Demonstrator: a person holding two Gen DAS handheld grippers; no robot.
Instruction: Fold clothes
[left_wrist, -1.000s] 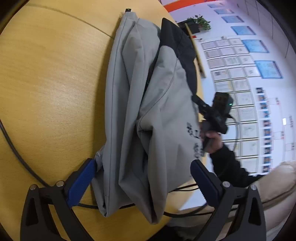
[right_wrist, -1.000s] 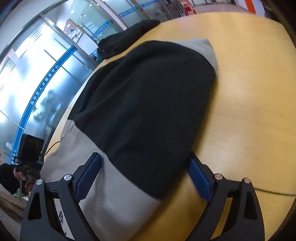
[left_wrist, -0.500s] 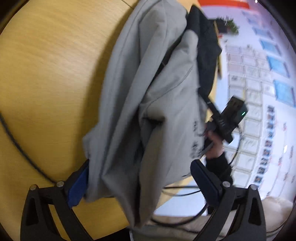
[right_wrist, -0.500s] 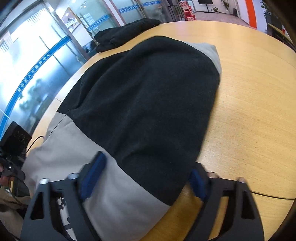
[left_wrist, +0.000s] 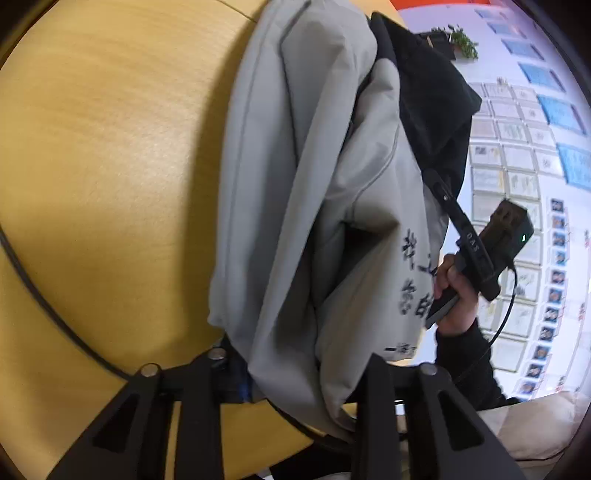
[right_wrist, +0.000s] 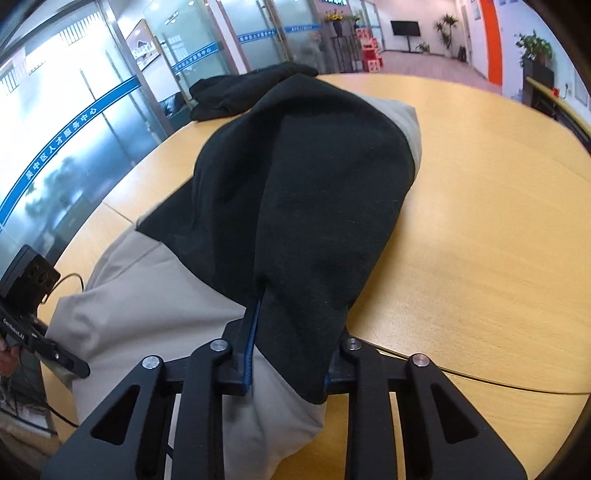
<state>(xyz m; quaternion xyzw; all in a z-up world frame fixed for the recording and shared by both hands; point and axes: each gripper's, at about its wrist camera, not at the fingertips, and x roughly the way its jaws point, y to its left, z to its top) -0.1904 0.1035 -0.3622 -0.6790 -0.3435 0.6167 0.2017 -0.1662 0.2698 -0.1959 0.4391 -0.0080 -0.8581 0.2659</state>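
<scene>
In the left wrist view, the left gripper (left_wrist: 303, 380) fills the bottom of the frame, its black fingers (left_wrist: 373, 376) drawn in close and pinching the lower edge of the grey and black fabric jacket (left_wrist: 314, 192). The jacket runs as a bunched, lengthwise fold from the bottom centre up to the top centre of the frame, lying on the round light-wood surface (left_wrist: 110, 166). Its grey part takes the middle, its black part the upper right, and black printed characters sit on the grey cloth at centre right. A thin black cable (left_wrist: 33, 291) curves across the surface at the left. At the right edge of the jacket, the right gripper (left_wrist: 476, 247) shows from the side, held in the person's right hand (left_wrist: 458, 295).

In the right wrist view, the right gripper (right_wrist: 288, 354) sits at bottom centre, its fingers (right_wrist: 249, 339) nearly together and clamped on the black hem of the jacket (right_wrist: 303, 206), a blue pad showing beside the cloth. The jacket stretches from there toward the upper centre, black above and beige-grey at lower left. A separate dark folded garment (right_wrist: 243, 92) lies on the surface (right_wrist: 480, 221) beyond it, at upper centre. The left gripper (right_wrist: 33, 321) appears at the left edge.
</scene>
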